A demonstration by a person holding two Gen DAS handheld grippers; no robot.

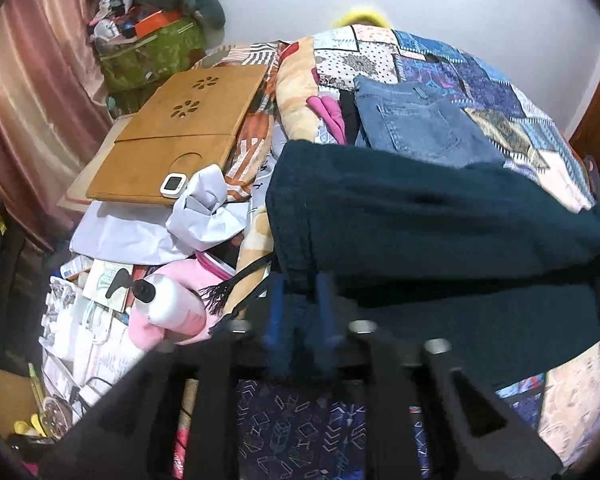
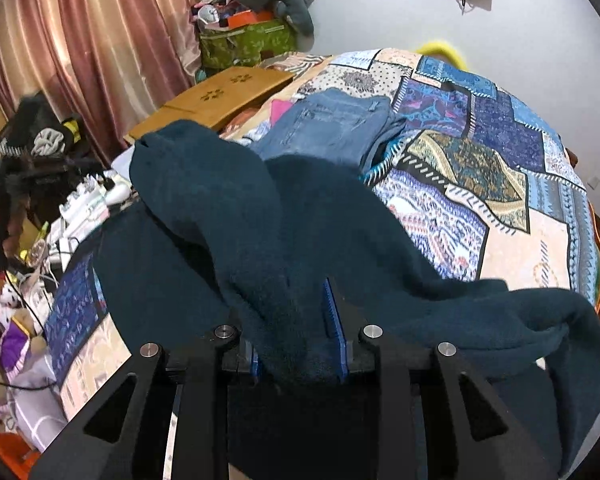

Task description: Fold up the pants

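Dark teal fleece pants (image 1: 440,216) are lifted above the patchwork bedspread (image 1: 496,92). My left gripper (image 1: 300,300) is shut on their near left edge, blue fingers (image 1: 276,312) pinching the cloth. In the right wrist view the same pants (image 2: 220,208) drape in a folded hump across the bed (image 2: 500,168). My right gripper (image 2: 300,340) is shut on a bunched part of them, with cloth filling the gap between the blue pads (image 2: 334,312). A loose length hangs off to the right (image 2: 560,340).
Folded blue jeans (image 1: 420,120) lie farther back on the bed, also in the right wrist view (image 2: 332,124). A wooden lap tray (image 1: 172,140), crumpled white paper (image 1: 204,208), a lotion pump bottle (image 1: 168,304) and clutter crowd the left side. Pink curtains (image 2: 80,40) hang at left.
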